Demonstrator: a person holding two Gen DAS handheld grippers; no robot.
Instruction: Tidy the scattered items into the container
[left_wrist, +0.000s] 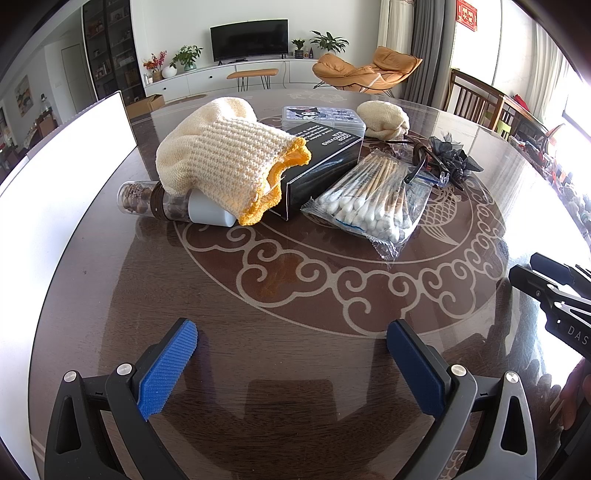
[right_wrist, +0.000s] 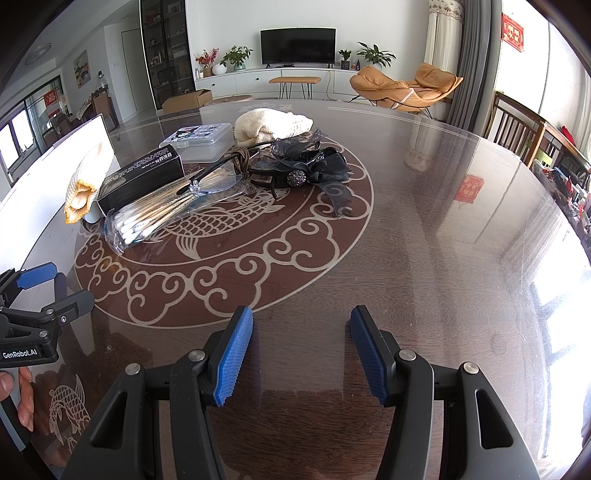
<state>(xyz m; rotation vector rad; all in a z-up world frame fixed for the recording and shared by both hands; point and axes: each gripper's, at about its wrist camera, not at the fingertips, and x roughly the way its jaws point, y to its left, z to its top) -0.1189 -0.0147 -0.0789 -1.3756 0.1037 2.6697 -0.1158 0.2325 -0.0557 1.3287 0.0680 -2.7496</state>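
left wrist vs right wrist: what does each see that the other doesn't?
Left wrist only: the clear tube with a white cap lying under the cream knit glove. Right wrist only: the glasses' lens and frame lying across the swabs, and the black bow hair clip in full. Both: black box, cotton swab bag, clear lidded case, and both tools open and empty.

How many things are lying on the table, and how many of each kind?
Cream knitted gloves: 2
Black cardboard box: 1
Clear plastic lidded box with a cartoon sticker: 1
Clear bag of cotton swabs: 1
Clear tube with a white cap: 1
Black-rimmed glasses: 1
Black ribbon hair bow: 1
Total: 8
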